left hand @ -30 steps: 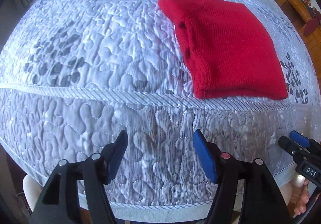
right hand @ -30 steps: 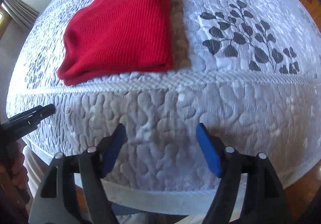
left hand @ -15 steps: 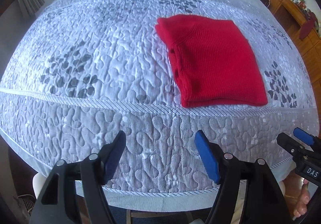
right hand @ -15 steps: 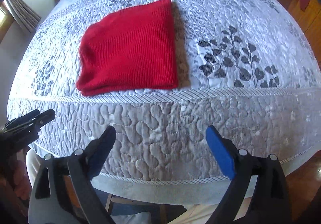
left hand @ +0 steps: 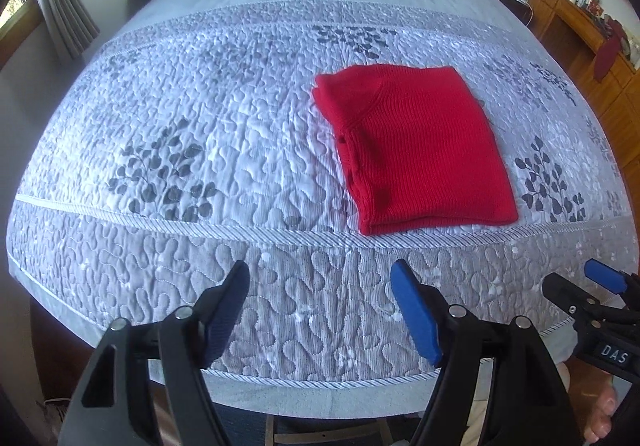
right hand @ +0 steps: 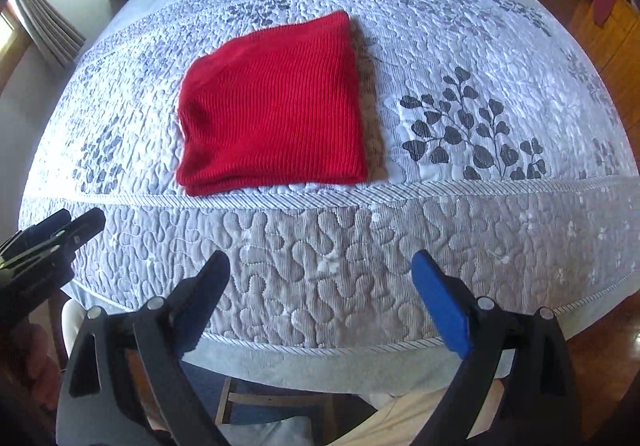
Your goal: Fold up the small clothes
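Red ribbed-knit sweater (left hand: 420, 150) (right hand: 276, 106), solid colour. Quilt (left hand: 200, 126) (right hand: 460, 46) pale blue-white with squiggle stitching, dark grey leaf-sprig prints, striped corded bands; grey squiggle panel on the near edge. Left gripper (left hand: 320, 310) and right gripper (right hand: 320, 298): black frames, blue pads on the fingers (left hand: 416, 314) (right hand: 440, 302). Wooden dresser (left hand: 580, 30) orange-brown.

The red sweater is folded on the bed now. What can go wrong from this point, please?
1. The red sweater lies close to the striped piping where the quilt begins to drop; a tug on the quilt might slide it toward that edge.
2. Its left side shows loose stacked layers, so a one-sided pickup may undo the fold.
3. The left claw and right claw both hang open and apart from it; a low pass could snag the knit.
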Motion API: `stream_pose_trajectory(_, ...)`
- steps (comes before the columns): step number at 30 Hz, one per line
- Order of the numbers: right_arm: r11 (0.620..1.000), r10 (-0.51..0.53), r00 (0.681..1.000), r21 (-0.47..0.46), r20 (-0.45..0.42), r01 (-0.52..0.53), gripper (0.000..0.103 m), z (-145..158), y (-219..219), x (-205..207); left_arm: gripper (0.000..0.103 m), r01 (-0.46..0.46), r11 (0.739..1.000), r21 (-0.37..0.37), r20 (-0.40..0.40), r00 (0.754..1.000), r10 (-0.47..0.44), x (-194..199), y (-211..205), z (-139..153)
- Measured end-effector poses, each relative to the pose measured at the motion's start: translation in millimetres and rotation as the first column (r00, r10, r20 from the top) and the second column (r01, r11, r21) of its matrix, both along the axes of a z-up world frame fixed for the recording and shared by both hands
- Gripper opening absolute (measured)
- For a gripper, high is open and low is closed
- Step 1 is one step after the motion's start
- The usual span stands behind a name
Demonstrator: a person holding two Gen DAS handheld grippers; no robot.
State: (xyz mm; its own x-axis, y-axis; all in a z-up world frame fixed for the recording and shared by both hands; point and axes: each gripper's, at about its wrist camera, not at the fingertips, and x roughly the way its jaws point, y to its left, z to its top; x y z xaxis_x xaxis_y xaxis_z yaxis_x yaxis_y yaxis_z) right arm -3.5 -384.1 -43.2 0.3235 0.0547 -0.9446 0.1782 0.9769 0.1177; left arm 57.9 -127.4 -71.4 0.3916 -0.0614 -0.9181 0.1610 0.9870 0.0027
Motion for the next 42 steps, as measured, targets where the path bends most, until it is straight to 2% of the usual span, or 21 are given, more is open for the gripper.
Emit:
stream_pose_trajectory(4, 1.0, 0.001, 1.0, -0.021, 0.015, 0.0, 0.093, 6.5, 1.5, 2.0, 0.076, 0.004, 1.0, 0.009, 0.014, 1.0, -0.004, 0.1, -1.1, 4.3)
stream_pose_trajectory(16, 1.0, -0.007, 1.0, -0.022, -0.02, 0.006, 0.093, -5.6, 6.2, 3.7, 0.078, 0.014, 0.999, 0.039, 0.018, 1.0, -0.015, -0.1, -5.0, 2.0)
stream_pose_trajectory(27, 0.999, -0.004, 1.0, -0.033, -0.009, 0.004, 0.093, -1.9, 6.4, 6.0, 0.08, 0.023, 0.997, 0.074, 0.008, 1.0, -0.024, 3.1, -6.1, -5.9)
stream_pose_trajectory(42, 0.999, -0.002, 1.0, -0.037, -0.003, 0.002, 0.093, -0.8, 8.9, 8.1, 0.08, 0.022, 0.997, 0.078, -0.008, 1.0, -0.022, 3.4, -5.8, -11.5)
